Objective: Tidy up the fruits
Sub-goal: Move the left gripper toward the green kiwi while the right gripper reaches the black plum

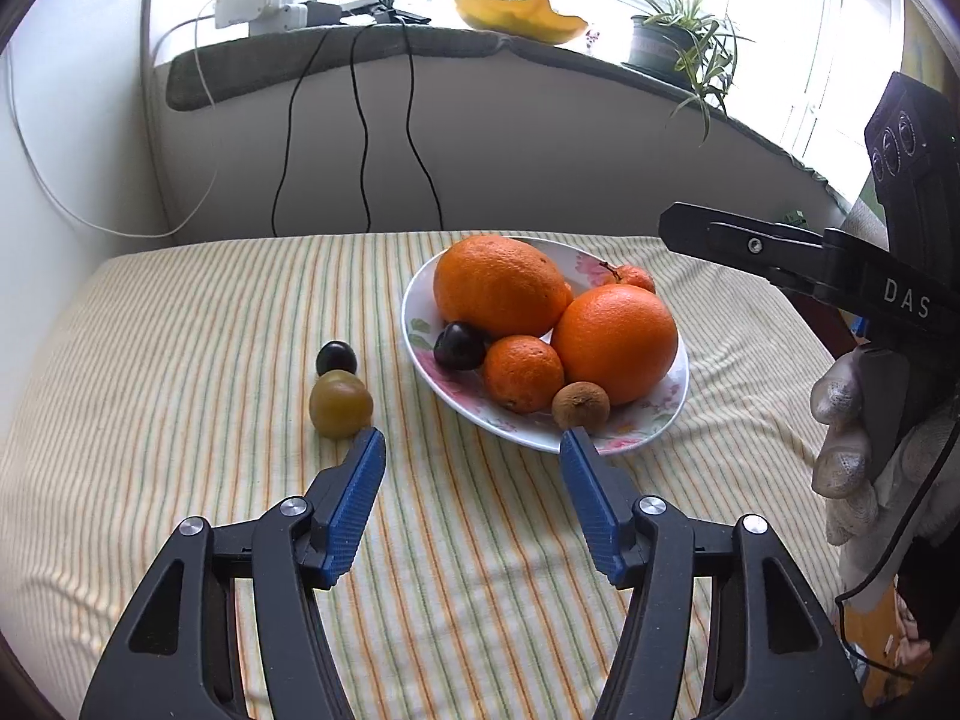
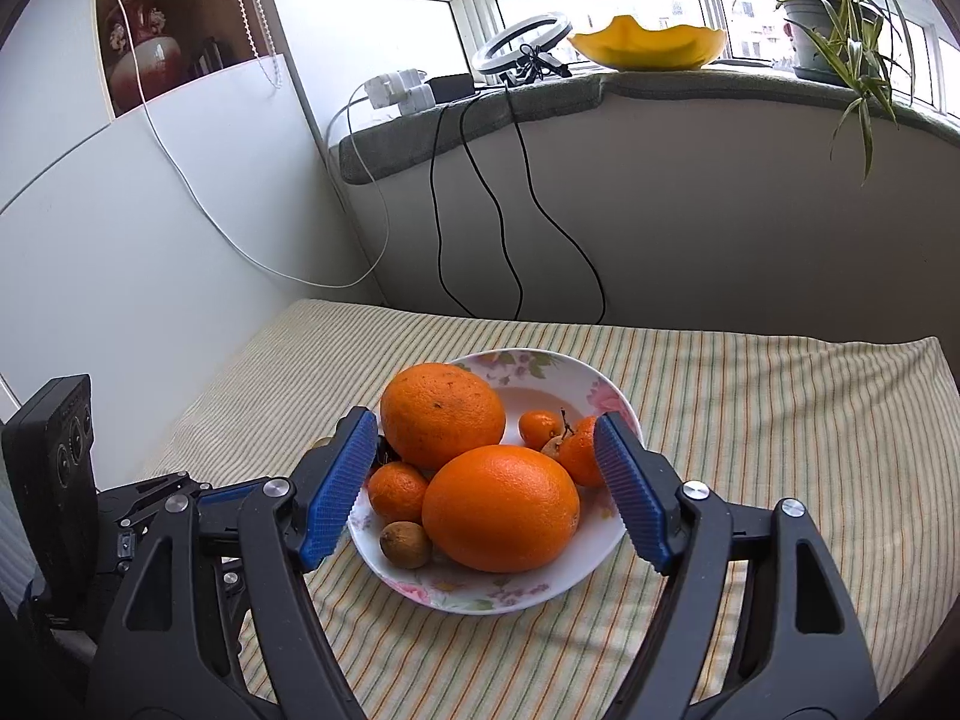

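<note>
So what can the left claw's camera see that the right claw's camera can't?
Only the left view shows two fruits off the plate on the cloth: a dark plum and a greenish fruit. It also shows a gloved hand.

Only the right view shows a red vase on a shelf.

Both show the flowered plate of oranges, the small brown fruit, the striped cloth and the potted plant.

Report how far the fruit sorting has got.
Done: oranges, mandarins and a dark plum sit on the floral plate. In hand: nothing; left gripper and right gripper are open and empty. Left: green plum and dark fruit on the striped cloth.
</note>
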Demonstrator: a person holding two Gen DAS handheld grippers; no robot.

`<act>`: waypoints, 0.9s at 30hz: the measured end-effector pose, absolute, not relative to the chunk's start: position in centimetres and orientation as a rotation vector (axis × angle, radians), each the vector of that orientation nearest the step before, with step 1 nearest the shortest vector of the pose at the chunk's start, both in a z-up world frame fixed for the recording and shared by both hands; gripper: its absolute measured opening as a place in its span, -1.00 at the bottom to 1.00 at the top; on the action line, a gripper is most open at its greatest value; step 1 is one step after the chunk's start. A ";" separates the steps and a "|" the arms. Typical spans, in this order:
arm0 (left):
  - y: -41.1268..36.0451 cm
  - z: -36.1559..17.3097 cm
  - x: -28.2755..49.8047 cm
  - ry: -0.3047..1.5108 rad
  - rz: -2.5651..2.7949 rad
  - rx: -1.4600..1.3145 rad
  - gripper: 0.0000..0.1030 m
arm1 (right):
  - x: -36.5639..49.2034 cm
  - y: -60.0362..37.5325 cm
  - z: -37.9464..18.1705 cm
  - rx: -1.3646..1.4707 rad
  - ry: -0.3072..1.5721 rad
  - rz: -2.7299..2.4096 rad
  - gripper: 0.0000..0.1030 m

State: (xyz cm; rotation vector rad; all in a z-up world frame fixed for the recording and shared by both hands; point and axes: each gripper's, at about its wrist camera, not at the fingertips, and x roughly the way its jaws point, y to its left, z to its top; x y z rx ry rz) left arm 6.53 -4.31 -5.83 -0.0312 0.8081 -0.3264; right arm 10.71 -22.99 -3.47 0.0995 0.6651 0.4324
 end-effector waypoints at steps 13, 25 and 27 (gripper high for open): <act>2.4 -6.4 7.3 0.808 -0.207 -0.095 0.19 | 8.1 -18.6 -3.3 0.010 0.686 0.564 0.76; 2.5 -8.0 8.2 0.828 -0.284 -0.168 0.01 | 13.3 -12.8 -2.6 -0.077 0.909 0.775 0.30; 2.3 -8.2 8.5 0.833 -0.294 -0.174 -0.03 | 15.0 -11.6 -3.0 -0.081 0.972 0.796 0.13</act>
